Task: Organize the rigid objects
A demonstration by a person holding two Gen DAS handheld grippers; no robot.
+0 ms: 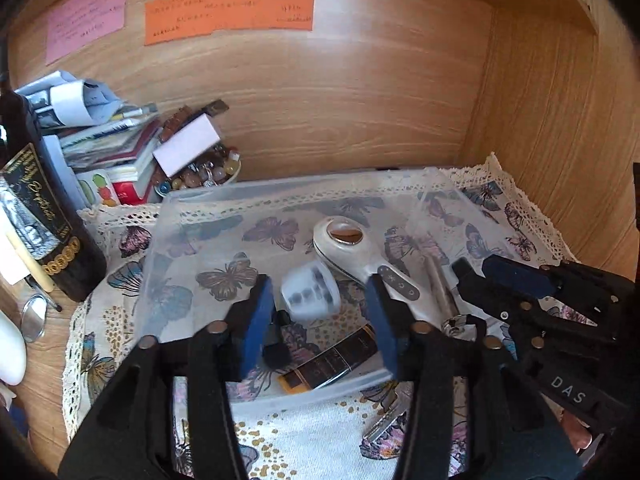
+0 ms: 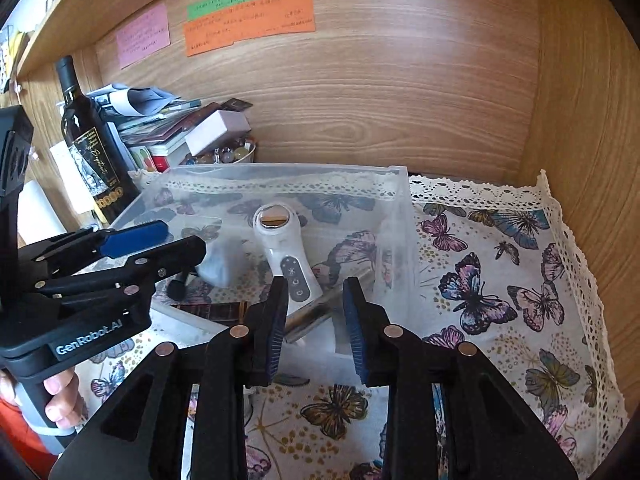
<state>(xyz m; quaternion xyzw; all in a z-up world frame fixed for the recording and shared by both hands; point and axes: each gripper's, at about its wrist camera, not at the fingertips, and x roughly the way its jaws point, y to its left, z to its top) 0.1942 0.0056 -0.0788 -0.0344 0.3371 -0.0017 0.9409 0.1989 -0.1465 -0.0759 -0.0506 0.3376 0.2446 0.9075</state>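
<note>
A clear plastic bin (image 1: 280,186) (image 2: 280,168) stands on the butterfly cloth in a wooden shelf. In it lie a white handheld device (image 1: 352,248) (image 2: 280,248), a dark flat box (image 1: 336,360), a silver metal tube (image 1: 438,288) (image 2: 320,310) and a small black piece (image 1: 276,350). My left gripper (image 1: 322,320) (image 2: 168,242) is open over the bin's near side. A blurred translucent white jar (image 1: 310,294) (image 2: 218,260) sits just past its pads, untouched. My right gripper (image 2: 316,328) (image 1: 488,272) is open at the bin's right, with the silver tube lying beyond its fingertips.
A dark wine bottle (image 1: 44,208) (image 2: 92,140), a pile of papers and books (image 1: 100,136) and a bowl of beads (image 1: 204,172) crowd the back left. Coloured notes (image 1: 228,12) hang on the back wall. A metal item (image 1: 388,420) lies before the bin. Cloth (image 2: 500,280) spreads right.
</note>
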